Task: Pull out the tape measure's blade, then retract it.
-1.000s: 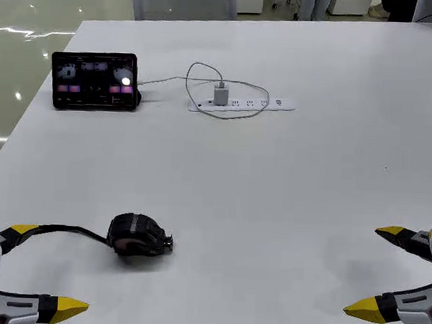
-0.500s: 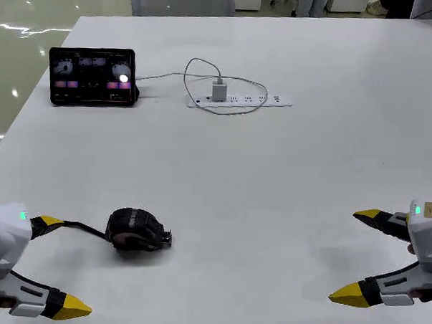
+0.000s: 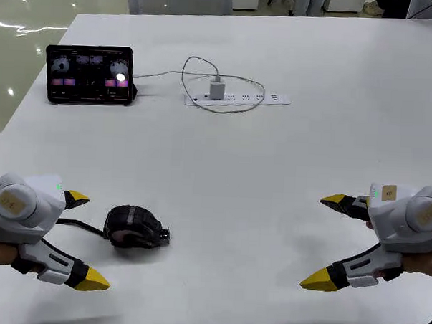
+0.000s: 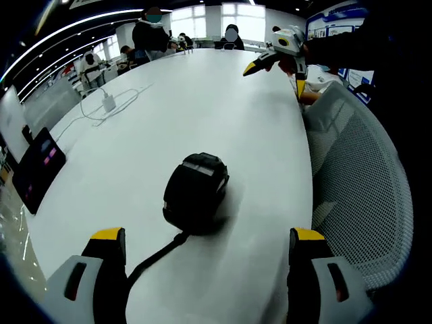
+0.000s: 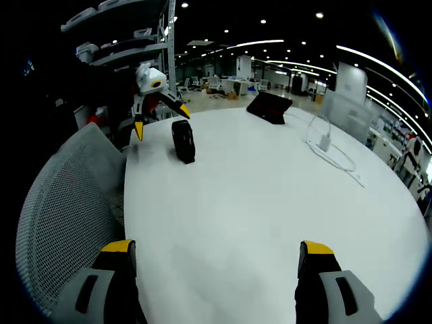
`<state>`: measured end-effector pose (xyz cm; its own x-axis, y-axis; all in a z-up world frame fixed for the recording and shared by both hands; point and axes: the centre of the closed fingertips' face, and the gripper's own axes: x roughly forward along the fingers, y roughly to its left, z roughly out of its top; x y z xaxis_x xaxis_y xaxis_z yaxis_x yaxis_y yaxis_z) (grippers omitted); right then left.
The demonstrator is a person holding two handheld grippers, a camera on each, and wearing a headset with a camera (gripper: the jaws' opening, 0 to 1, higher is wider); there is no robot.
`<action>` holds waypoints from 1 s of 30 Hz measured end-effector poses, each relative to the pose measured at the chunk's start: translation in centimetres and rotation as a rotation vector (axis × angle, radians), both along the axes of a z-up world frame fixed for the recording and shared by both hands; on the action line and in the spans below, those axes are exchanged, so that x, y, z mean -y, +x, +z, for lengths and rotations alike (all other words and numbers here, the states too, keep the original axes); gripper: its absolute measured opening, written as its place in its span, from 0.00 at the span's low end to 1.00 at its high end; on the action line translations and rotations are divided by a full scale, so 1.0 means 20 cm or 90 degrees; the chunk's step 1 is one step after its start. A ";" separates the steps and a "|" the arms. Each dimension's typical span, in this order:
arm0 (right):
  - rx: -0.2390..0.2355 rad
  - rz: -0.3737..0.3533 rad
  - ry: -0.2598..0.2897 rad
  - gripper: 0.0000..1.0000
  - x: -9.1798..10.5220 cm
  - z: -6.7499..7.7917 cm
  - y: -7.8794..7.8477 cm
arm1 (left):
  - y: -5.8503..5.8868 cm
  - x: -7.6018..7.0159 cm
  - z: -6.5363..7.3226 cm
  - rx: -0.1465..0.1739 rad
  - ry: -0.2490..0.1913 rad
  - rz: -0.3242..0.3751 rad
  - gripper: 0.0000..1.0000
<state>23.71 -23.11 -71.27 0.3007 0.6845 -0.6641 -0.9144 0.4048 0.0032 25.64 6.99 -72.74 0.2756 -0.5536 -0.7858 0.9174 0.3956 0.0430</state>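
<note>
A black tape measure (image 3: 133,227) lies on the white table (image 3: 273,157) near its front left, its black wrist strap (image 3: 77,225) trailing left. My left gripper (image 3: 86,239) is open just left of it, yellow tips on either side of the strap. Seen from the left gripper, the tape measure (image 4: 196,191) sits ahead of and between the open jaws, untouched. My right gripper (image 3: 331,240) hovers open at the front right, well away, with nothing in it. From the right gripper view the tape measure (image 5: 183,140) is far off, beside the left gripper (image 5: 156,108).
A tablet (image 3: 89,74) with a lit screen stands at the back left. A white power strip (image 3: 237,99) with a charger and looped cable (image 3: 218,90) lies behind the middle. A mesh chair (image 4: 358,182) stands at the table's near edge.
Both grippers have moved inward over the table. The left one came forward to the tape measure's strap; the right one moved left. The tape measure has not moved.
</note>
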 end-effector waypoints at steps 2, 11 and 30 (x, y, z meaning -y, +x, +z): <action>0.003 0.006 0.001 1.00 -0.02 0.00 0.02 | 0.02 0.02 0.00 0.003 0.007 -0.009 0.97; -0.002 0.033 0.003 1.00 -0.13 -0.02 0.08 | 0.03 0.12 -0.04 -0.010 0.018 -0.056 0.98; -0.011 0.139 -0.017 1.00 -0.47 -0.14 0.09 | 0.10 0.19 -0.12 0.027 0.089 -0.128 0.74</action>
